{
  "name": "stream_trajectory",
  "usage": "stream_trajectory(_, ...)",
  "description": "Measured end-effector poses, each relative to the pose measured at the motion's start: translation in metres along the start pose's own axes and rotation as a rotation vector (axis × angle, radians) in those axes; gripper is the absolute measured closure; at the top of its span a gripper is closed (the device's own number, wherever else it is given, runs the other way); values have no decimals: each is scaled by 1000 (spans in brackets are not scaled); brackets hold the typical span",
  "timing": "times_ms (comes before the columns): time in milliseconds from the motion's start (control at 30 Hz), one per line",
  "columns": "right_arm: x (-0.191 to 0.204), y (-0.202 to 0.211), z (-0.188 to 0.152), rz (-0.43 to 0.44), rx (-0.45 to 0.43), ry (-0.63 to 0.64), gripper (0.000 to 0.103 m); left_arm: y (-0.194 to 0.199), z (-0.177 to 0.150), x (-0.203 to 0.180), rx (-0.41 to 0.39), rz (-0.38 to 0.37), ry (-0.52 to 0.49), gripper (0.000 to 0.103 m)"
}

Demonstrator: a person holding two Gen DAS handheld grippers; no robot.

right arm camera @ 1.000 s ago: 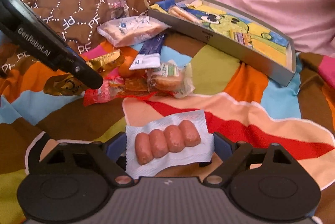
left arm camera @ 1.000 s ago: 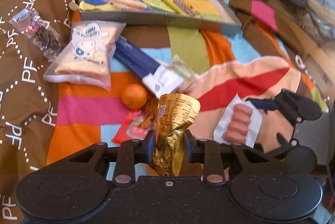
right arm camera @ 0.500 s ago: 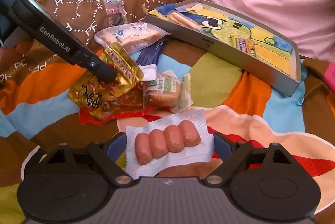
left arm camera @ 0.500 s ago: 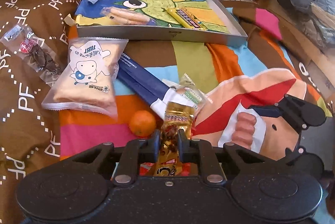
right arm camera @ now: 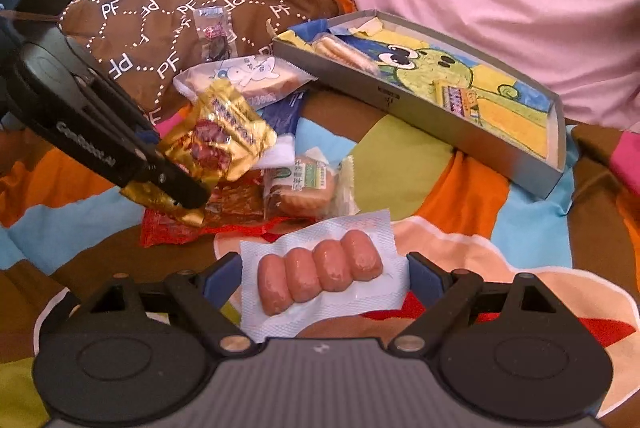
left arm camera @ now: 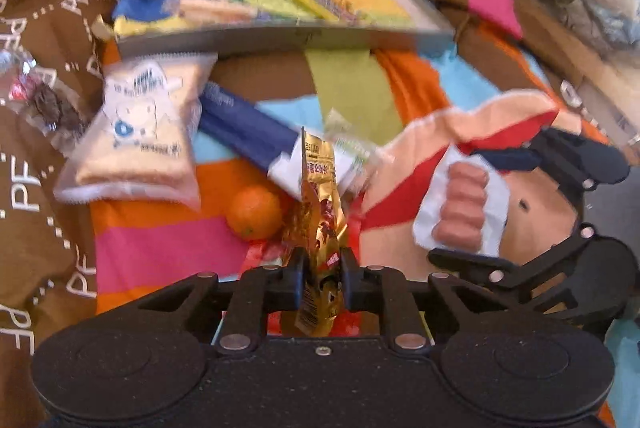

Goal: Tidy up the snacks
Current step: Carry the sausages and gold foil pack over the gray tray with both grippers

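Observation:
My left gripper [left arm camera: 322, 260] is shut on a gold foil snack packet [left arm camera: 320, 203], which stands edge-on above the pile of snacks. In the right wrist view the left gripper [right arm camera: 188, 191] holds the gold packet [right arm camera: 224, 135] in the air at the left. My right gripper [right arm camera: 324, 272] grips a white pack of small sausages [right arm camera: 320, 270] between its wide-set blue-padded fingers. That sausage pack [left arm camera: 460, 207] shows at the right of the left wrist view. A grey tray [right arm camera: 440, 111] with a cartoon lining lies beyond, holding a biscuit pack [right arm camera: 344, 51] and a candy pack [right arm camera: 456, 97].
On the striped blanket lie a toast pack [left arm camera: 140, 131], a blue packet [left arm camera: 244, 127], an orange [left arm camera: 254, 214], a wrapped bun [right arm camera: 308, 187] and a red packet [right arm camera: 224, 211]. A small clear sweets bag [right arm camera: 214, 35] rests on brown printed cloth. Pink fabric rises behind the tray.
The left gripper has lifted the gold packet off the pile and turned it edge-on. The right gripper still holds the sausage pack and has shifted only slightly.

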State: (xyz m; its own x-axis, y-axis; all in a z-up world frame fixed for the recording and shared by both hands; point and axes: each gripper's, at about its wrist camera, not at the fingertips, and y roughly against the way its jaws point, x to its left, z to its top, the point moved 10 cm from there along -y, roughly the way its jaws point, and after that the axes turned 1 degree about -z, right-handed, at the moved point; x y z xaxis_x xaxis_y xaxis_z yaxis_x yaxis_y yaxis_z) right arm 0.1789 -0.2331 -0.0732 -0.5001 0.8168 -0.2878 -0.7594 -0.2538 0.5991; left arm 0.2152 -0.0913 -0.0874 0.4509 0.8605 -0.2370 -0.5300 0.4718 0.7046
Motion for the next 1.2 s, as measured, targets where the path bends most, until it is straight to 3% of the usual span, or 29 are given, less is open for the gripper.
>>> stream_trajectory(233, -14, 7, 20, -31, -60, -4, 13, 23, 25, -19, -128, -10, -23, 84)
stream_trajectory(433, -47, 5, 53, -78, -99, -23, 13, 21, 89, -26, -199, 15, -38, 84)
stream_trajectory(767, -121, -27, 109, -175, -194, -181, 13, -17, 195, -9, -321, 55, 63, 84)
stream_trajectory(1200, -168, -88, 101, -236, -117, -321, 13, -83, 212, 16, -269, 136, 101, 84)
